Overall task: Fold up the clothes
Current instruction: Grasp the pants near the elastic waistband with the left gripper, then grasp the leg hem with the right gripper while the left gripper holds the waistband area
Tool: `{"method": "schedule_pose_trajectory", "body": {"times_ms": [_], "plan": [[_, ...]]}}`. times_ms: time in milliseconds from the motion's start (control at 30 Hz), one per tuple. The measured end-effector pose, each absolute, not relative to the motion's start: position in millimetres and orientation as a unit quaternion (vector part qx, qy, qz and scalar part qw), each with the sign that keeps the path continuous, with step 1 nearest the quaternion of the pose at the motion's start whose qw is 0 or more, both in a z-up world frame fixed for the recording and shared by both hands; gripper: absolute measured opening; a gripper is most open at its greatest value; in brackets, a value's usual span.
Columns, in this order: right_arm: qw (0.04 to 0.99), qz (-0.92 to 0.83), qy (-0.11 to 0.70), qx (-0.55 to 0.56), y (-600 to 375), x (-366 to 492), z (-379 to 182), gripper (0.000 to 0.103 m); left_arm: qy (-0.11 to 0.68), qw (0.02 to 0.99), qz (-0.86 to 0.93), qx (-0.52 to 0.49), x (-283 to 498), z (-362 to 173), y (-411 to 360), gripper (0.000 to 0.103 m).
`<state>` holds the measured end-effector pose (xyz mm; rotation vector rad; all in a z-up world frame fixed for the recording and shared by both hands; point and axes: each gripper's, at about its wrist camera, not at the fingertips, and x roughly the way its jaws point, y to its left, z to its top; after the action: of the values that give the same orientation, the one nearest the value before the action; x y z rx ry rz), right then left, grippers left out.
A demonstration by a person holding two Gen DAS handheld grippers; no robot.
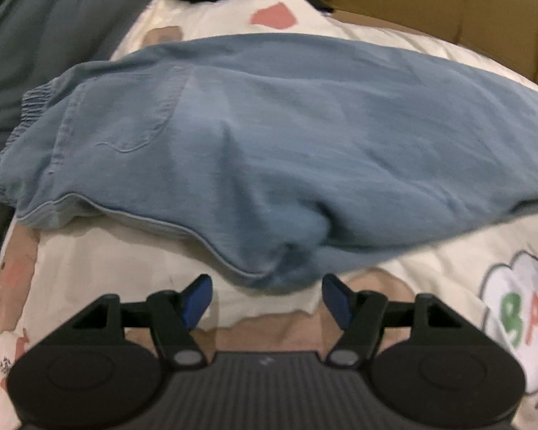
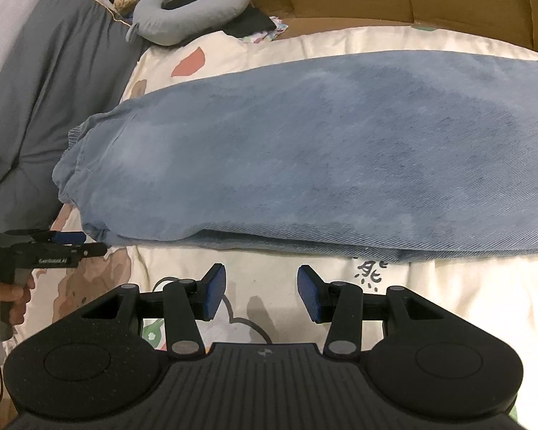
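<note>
Blue denim trousers (image 2: 305, 150) lie flat on the cartoon-print bedspread (image 2: 269, 286), folded lengthwise so one leg covers the other. Their long axis runs across both of my views. The gathered waistband (image 1: 14, 136) points left toward the grey pillow (image 2: 53, 82), and the legs run off to the right.

My left tool (image 1: 265, 301) hangs just short of the trousers' near edge, where the crotch seam bulges toward me. Its blue pads stand apart with nothing between them, and the cloth lies just ahead of them.

My right tool (image 2: 262, 294) sits a little back from the same edge, further along the legs. Its jaws are also parted and empty over bare bedspread.

As I judge it, the next fold brings the leg end to the waistband. That end lies to my right, so the right tool is nearer it, while the left is placed for the waist.
</note>
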<state>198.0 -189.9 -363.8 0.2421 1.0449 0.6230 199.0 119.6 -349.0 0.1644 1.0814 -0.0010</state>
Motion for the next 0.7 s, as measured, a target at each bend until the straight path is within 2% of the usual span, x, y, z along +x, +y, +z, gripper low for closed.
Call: {"method": "schedule_pose_trajectory", "body": {"times_ms": [100,167,300,367,467,567,700], "plan": [[0.812,0.291,0.493,0.118,-189,199,-366,0.052,0.505,0.860,0.011,0.071,201,-354,127,0.066],[0.810,0.290,0.495,0.117,-188,199,-367,0.051,0.496,0.867,0.016,0.056,201,-355,132,0.058],[0.805,0.293,0.503,0.113,-185,198,-371,0.051,0.477,0.877,0.012,0.047,200,-354,135,0.050],[0.804,0.294,0.505,0.112,-184,197,-371,0.051,0.469,0.882,0.002,0.044,198,-351,135,0.035],[0.805,0.295,0.503,0.113,-184,196,-371,0.051,0.459,0.888,-0.005,0.040,193,-344,139,0.021],[0.807,0.290,0.502,0.116,-187,198,-371,0.051,0.452,0.892,0.000,0.009,183,-336,154,0.017],[0.806,0.281,0.508,0.121,-192,199,-376,0.051,0.457,0.889,-0.004,-0.026,181,-337,165,0.015]]}}
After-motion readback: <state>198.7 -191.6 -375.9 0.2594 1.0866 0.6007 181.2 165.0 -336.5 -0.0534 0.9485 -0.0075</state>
